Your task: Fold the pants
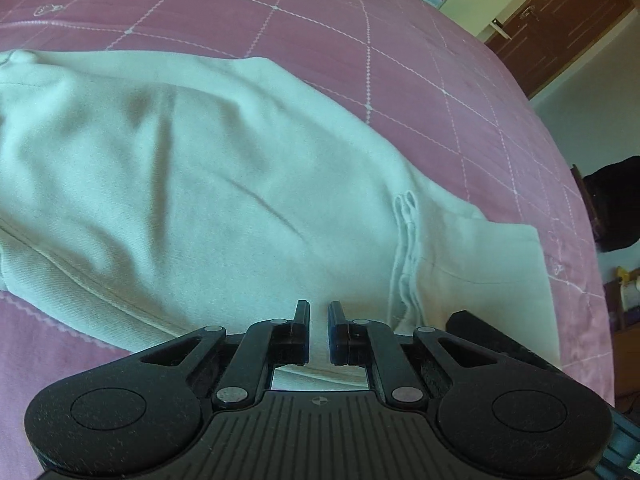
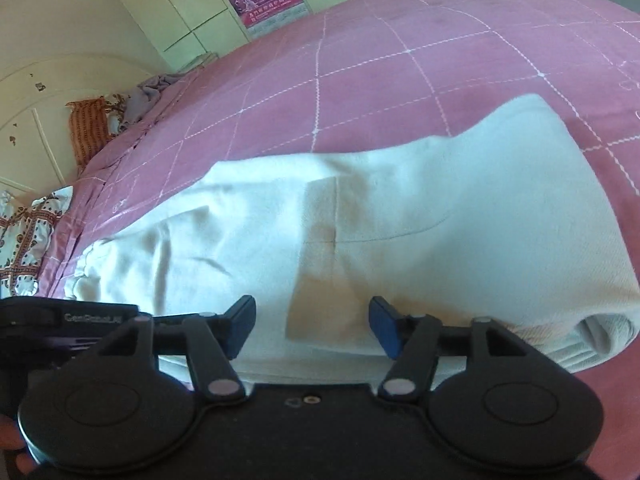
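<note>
Pale pants, folded, flat on bedspread

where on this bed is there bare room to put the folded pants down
Bare pink checked bedspread lies beyond the far edge of the pale cream cotton pants, up toward the cream wardrobe doors. It is crowded at the headboard end, where the orange patterned pillow sits.
</note>
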{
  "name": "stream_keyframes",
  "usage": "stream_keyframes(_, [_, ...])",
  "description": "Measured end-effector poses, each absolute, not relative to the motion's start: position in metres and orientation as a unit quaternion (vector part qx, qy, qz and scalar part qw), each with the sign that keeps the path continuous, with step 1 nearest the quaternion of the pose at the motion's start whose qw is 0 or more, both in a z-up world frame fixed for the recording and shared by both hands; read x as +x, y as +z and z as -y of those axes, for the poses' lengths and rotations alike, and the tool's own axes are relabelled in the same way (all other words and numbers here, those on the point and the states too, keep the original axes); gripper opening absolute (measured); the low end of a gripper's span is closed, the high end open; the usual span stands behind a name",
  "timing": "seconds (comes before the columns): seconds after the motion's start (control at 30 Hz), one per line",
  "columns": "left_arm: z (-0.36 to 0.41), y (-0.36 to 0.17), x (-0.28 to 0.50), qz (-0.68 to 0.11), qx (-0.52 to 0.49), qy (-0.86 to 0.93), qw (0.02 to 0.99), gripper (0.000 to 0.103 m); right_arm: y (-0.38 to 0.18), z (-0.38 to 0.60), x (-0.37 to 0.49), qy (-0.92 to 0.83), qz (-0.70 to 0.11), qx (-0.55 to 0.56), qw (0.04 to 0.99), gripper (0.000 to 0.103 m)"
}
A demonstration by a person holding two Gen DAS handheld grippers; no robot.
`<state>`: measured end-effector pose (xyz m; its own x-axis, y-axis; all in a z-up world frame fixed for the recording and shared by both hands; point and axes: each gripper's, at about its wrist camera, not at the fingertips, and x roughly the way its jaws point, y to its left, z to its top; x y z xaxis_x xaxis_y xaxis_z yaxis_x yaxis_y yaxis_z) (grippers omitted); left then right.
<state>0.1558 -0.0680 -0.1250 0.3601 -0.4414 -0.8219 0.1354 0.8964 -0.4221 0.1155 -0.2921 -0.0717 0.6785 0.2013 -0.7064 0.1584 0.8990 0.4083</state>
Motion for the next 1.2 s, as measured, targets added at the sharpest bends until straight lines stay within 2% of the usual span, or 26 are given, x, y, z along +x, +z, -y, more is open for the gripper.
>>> stream_keyframes(0.17, [0.096,-0.132,0.155,-0.556,-0.178,-0.191,0.789,0.007,-0.041,0.320,0.091,-0.016,-0.352,0.206,0.913,0.065])
stream_keyframes(0.37, [0.124,-0.129,0.149,-0.545,-0.183,-0.201,0.793,0.008,-0.045,0.365,0.070,-0.067,-0.340,0.223,0.911,0.065])
stream_keyframes(0.4, [0.129,-0.130,0.150,-0.547,-0.177,-0.195,0.795,0.014,-0.046,0.370,0.067,-0.071,-0.339,0.225,0.911,0.065])
stream_keyframes(0.43, [0.133,-0.132,0.151,-0.550,-0.171,-0.191,0.795,0.039,-0.047,0.373,0.066,-0.074,-0.338,0.226,0.911,0.065])
stream_keyframes(0.5, [0.136,-0.135,0.151,-0.557,-0.180,-0.182,0.791,0.067,-0.051,0.377,0.064,-0.077,-0.336,0.231,0.910,0.065])
stream_keyframes(0.57, [0.133,-0.129,0.147,-0.539,-0.194,-0.181,0.799,0.069,-0.053,0.380,0.063,-0.075,-0.336,0.234,0.909,0.065])
stream_keyframes(0.63, [0.134,-0.126,0.148,-0.537,-0.182,-0.185,0.803,0.079,-0.054,0.381,0.062,-0.075,-0.333,0.235,0.910,0.065])
stream_keyframes(0.73, [0.131,-0.133,0.153,-0.551,-0.207,-0.189,0.786,0.079,-0.057,0.383,0.063,-0.076,-0.334,0.234,0.910,0.064])
stream_keyframes(0.83, [0.121,-0.129,0.147,-0.523,-0.264,-0.196,0.786,0.079,-0.058,0.386,0.059,-0.082,-0.326,0.242,0.910,0.063])
stream_keyframes(0.9, [0.123,-0.125,0.145,-0.510,-0.248,-0.195,0.800,0.080,-0.057,0.389,0.055,-0.091,-0.320,0.243,0.911,0.062])
stream_keyframes(0.97, [0.131,-0.132,0.148,-0.529,-0.220,-0.191,0.797,0.080,-0.058,0.394,0.053,-0.102,-0.320,0.236,0.912,0.061])
stream_keyframes(1.07, [0.137,-0.145,0.146,-0.536,-0.241,-0.193,0.785,0.079,-0.064,0.402,0.053,-0.112,-0.333,0.243,0.904,0.052])
stream_keyframes(1.1, [0.140,-0.148,0.144,-0.533,-0.249,-0.201,0.783,0.073,-0.066,0.404,0.052,-0.113,-0.334,0.248,0.902,0.052])
stream_keyframes(1.13, [0.143,-0.150,0.144,-0.537,-0.253,-0.201,0.779,0.057,-0.068,0.405,0.051,-0.115,-0.335,0.250,0.901,0.052])
stream_keyframes(1.17, [0.145,-0.153,0.145,-0.540,-0.256,-0.195,0.778,0.051,-0.069,0.405,0.050,-0.115,-0.336,0.249,0.901,0.052])
stream_keyframes(1.2, [0.146,-0.156,0.146,-0.540,-0.265,-0.192,0.776,0.037,-0.070,0.404,0.049,-0.114,-0.338,0.248,0.901,0.052])
